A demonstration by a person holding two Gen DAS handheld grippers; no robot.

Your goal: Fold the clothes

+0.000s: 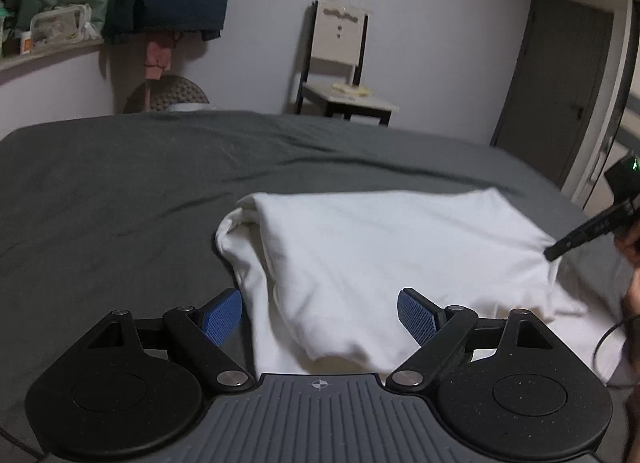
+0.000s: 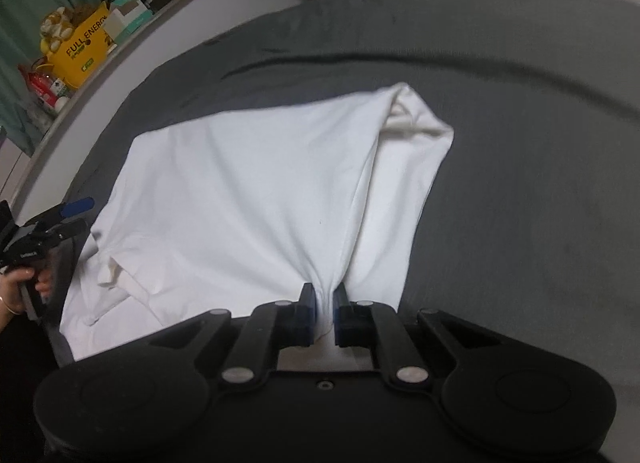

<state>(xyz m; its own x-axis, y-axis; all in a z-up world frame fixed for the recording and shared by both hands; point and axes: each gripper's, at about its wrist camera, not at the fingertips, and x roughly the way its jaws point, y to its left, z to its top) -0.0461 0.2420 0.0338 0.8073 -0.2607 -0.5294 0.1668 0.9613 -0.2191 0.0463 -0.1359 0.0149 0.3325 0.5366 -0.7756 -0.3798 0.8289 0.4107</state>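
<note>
Right claw (image 2: pixel 324 303) pinching white shirt (image 2: pixel 256 191)

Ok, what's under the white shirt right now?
The grey bedsheet shows all round the white shirt, which lies on it. Whatever sits beneath the shirt's folded layers is covered; I can't tell.

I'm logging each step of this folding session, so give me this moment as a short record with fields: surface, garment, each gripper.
surface: bed with dark grey sheet
garment: white T-shirt, lying partly folded on the sheet, one sleeve showing at the far end
left gripper: open, blue pads apart, over the near edge of the shirt, no cloth pinched
right gripper: shut on a bunch of the shirt's edge, fabric gathered between its pads
task stage: fold not finished
</note>
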